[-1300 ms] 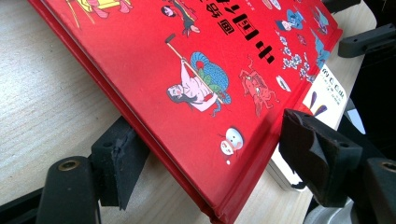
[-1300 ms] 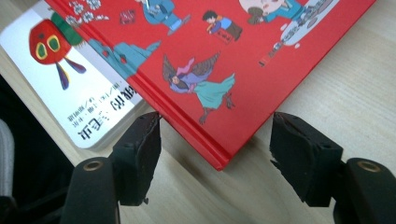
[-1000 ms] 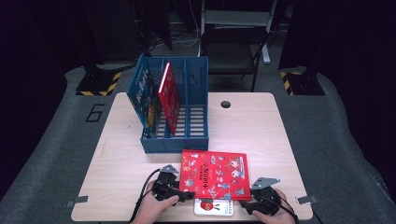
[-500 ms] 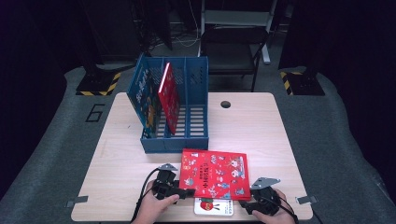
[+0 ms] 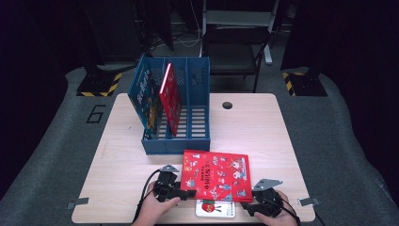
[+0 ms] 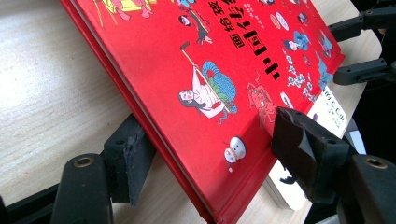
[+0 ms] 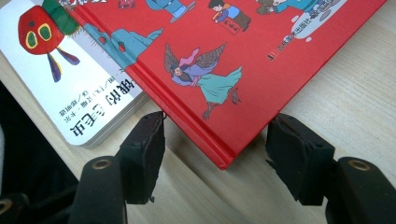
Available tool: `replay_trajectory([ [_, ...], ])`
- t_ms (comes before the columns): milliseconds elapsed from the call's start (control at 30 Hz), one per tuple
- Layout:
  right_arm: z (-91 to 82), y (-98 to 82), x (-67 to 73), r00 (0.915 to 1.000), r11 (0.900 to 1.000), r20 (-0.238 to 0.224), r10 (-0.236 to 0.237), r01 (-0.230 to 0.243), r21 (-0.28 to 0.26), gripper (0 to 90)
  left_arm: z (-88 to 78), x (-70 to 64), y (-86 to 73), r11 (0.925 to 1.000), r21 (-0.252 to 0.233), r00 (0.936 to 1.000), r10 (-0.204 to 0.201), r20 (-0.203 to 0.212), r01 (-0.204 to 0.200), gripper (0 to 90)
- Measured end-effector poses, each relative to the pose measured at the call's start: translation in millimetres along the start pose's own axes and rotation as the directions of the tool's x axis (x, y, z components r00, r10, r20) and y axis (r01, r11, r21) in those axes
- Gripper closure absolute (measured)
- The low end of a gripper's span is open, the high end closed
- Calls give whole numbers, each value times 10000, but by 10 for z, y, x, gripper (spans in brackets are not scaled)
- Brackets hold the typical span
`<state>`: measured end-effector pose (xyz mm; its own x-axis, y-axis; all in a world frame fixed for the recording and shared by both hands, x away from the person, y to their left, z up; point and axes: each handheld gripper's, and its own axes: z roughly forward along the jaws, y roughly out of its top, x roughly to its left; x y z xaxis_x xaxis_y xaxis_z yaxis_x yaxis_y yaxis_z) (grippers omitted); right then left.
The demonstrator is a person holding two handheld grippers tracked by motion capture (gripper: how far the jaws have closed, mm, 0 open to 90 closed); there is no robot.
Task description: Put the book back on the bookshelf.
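A red picture book (image 5: 216, 174) lies at the table's front, partly over a white book (image 5: 215, 208). My left gripper (image 5: 188, 193) is at the red book's near left corner. In the left gripper view one pad (image 6: 303, 149) presses the cover (image 6: 196, 70) and the other pad (image 6: 128, 163) sits under the edge, so the left gripper (image 6: 215, 158) is shut on the book after drawing in slightly. My right gripper (image 5: 251, 206) stands at the near right corner. The right gripper (image 7: 219, 154) is open, the book's corner (image 7: 261, 60) between its jaws and the white book (image 7: 70, 93) beside them.
A blue file rack (image 5: 176, 143) stands behind the red book, holding a blue book (image 5: 148, 101) and a leaning red one (image 5: 170, 99). A cable hole (image 5: 227, 105) marks the far tabletop. A chair (image 5: 235, 47) stands beyond the table. The table's front edge runs just below both hands.
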<state>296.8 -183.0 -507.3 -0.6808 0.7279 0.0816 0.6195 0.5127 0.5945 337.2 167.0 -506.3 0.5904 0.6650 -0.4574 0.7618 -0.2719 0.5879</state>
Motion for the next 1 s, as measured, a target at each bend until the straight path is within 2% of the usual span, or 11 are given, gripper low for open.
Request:
replay_trajectory([
  [133, 9, 4, 4, 10000, 10000, 5, 10, -10, -72, 372, -16, -2, 4, 9999, 9, 9999, 102, -99, -102, 308],
  [233, 10, 2, 23, 10000, 9998, -67, 68, -70, -170, 372, -28, 4, -1, 10000, 96, 10000, 18, -82, -17, 308],
  [333, 13, 8, 35, 10000, 9996, 39, 17, -15, -278, 373, -45, 11, 0, 9999, 134, 9999, 73, -68, -73, 308],
  [500, 6, 17, 47, 9999, 9993, 148, -10, 15, -369, 373, -70, -8, -1, 10000, 22, 9999, 74, -103, -74, 308],
  [700, -11, 24, 60, 10000, 9992, 46, -44, 45, -407, 374, -110, -29, 2, 9999, -122, 9999, 114, -128, -116, 308],
  [1000, -23, 35, 103, 10000, 9992, 93, -7, 11, -407, 374, -181, -58, 6, 9998, -103, 9997, 183, -135, -185, 310],
])
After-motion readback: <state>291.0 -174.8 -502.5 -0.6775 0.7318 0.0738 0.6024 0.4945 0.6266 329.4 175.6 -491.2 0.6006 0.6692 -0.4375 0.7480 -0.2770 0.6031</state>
